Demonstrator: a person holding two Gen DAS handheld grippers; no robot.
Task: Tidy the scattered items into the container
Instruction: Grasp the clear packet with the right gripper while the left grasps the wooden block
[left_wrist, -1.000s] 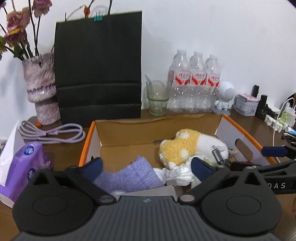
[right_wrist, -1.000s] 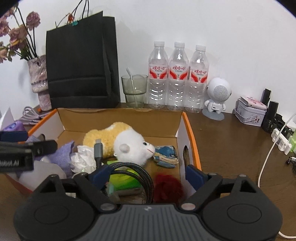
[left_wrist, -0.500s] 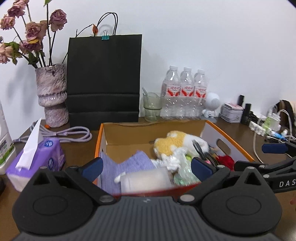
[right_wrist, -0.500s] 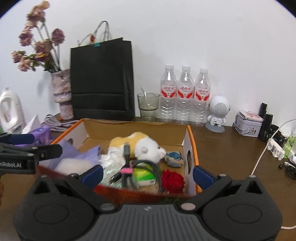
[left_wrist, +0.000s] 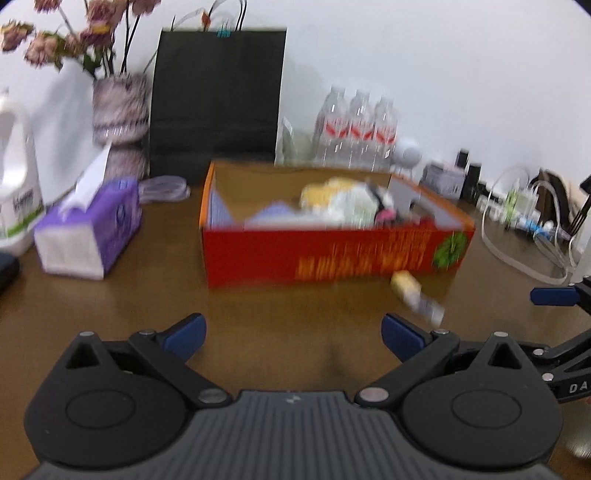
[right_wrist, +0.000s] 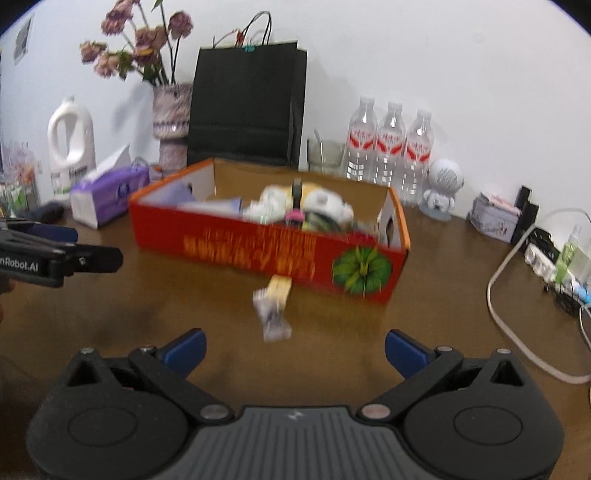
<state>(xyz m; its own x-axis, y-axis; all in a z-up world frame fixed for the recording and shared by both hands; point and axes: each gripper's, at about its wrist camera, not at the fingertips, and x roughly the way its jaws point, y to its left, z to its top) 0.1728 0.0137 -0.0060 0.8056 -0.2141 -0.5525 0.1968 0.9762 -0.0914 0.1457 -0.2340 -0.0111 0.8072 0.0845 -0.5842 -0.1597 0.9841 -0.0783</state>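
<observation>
On the brown wooden table (right_wrist: 424, 332), only the right wrist view takes in the white plastic detergent jug (right_wrist: 70, 138) whole; the left view crops it. The purple tissue pack (left_wrist: 90, 227) lies left of the red cardboard box (right_wrist: 266, 251), heaped with soft clutter. A small crinkly yellow-and-white packet (right_wrist: 273, 308) lies just before the box. The left gripper (left_wrist: 291, 332) and the right gripper (right_wrist: 295, 349) both tilt downward, fingers wide, holding nothing.

box print (left_wrist: 369, 258) smeared, unreadable; small packet (right_wrist: 273, 306) before it blurred — contents can't be told
</observation>
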